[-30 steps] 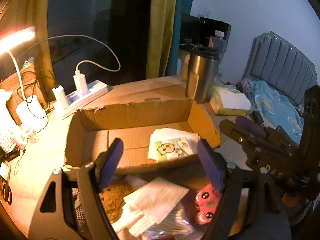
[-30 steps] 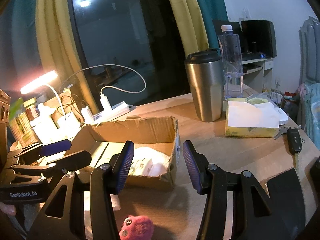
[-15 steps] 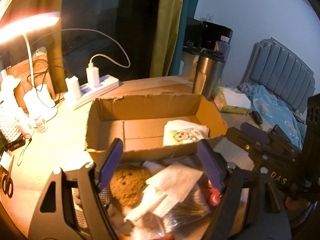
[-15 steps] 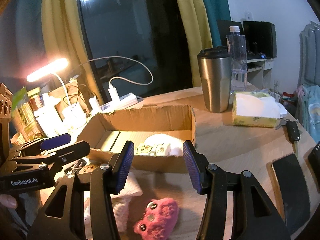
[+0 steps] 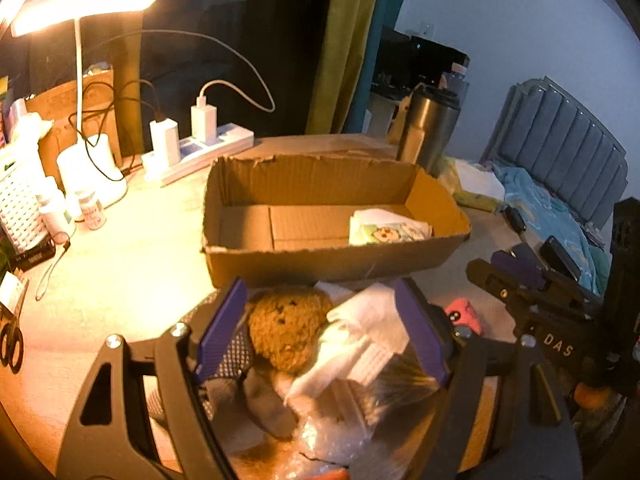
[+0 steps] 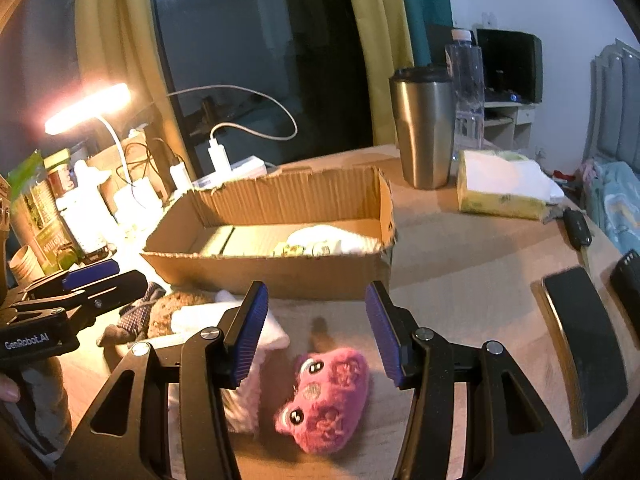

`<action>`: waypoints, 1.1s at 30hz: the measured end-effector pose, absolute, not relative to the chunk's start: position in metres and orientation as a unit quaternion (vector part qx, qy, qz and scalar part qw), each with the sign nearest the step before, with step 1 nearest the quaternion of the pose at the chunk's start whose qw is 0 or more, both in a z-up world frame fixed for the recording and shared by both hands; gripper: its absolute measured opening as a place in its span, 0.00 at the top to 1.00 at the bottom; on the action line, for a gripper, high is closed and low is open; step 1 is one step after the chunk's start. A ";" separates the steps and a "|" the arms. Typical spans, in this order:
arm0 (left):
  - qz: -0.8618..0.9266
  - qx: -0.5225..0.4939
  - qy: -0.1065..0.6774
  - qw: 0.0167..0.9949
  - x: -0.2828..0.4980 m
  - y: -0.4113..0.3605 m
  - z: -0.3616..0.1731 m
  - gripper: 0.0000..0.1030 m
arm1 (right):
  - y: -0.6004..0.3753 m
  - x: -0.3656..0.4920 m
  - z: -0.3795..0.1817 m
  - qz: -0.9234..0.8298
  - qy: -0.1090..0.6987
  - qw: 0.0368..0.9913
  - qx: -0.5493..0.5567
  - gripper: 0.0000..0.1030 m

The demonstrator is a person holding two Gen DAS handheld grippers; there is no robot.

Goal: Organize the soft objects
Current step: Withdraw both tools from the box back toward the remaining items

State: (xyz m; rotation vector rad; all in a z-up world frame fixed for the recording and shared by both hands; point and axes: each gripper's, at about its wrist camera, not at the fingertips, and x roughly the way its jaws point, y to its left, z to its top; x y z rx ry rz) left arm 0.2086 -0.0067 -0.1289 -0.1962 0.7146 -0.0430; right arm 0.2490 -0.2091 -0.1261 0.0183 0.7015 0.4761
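Note:
An open cardboard box (image 5: 320, 258) (image 6: 280, 272) stands on the table with a folded printed cloth (image 5: 390, 230) (image 6: 320, 242) in its right end. My left gripper (image 5: 320, 332) is open above a pile in front of the box: a brown plush bear (image 5: 286, 326) (image 6: 176, 308), white tissue (image 5: 368, 320), a clear plastic bag. My right gripper (image 6: 316, 328) is open over a pink plush toy (image 6: 328, 394) (image 5: 464, 314) lying on the table. Neither gripper holds anything.
A steel tumbler (image 6: 422, 128), a water bottle (image 6: 468, 84) and a tissue pack (image 6: 504, 184) stand behind the box at right. A power strip (image 5: 200, 152), a lit lamp (image 5: 80, 4) and bottles are at left. Phones (image 6: 584, 344) and a car key (image 6: 576, 230) lie at right.
Both grippers have pulled back from the box toward the near table edge. The bear and the pink plush have come into fuller view. Both stay open.

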 end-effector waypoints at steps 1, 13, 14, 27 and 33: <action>-0.023 -0.095 0.350 0.932 0.207 -0.008 -0.130 0.24 | -0.209 0.247 -0.128 0.231 0.343 0.911 0.008 0.48; -0.012 -0.107 0.353 0.930 0.193 0.004 -0.138 0.24 | -0.186 0.236 -0.133 0.258 0.352 0.900 -0.012 0.48; -0.010 -0.107 0.352 0.930 0.191 0.005 -0.139 0.24 | -0.183 0.236 -0.134 0.262 0.353 0.898 -0.013 0.48; 0.015 -0.130 0.364 0.922 0.187 0.038 -0.156 0.24 | -0.142 0.244 -0.150 0.291 0.380 0.877 -0.041 0.48; 0.018 -0.138 0.370 0.919 0.190 0.050 -0.163 0.24 | -0.131 0.250 -0.161 0.291 0.399 0.869 -0.048 0.48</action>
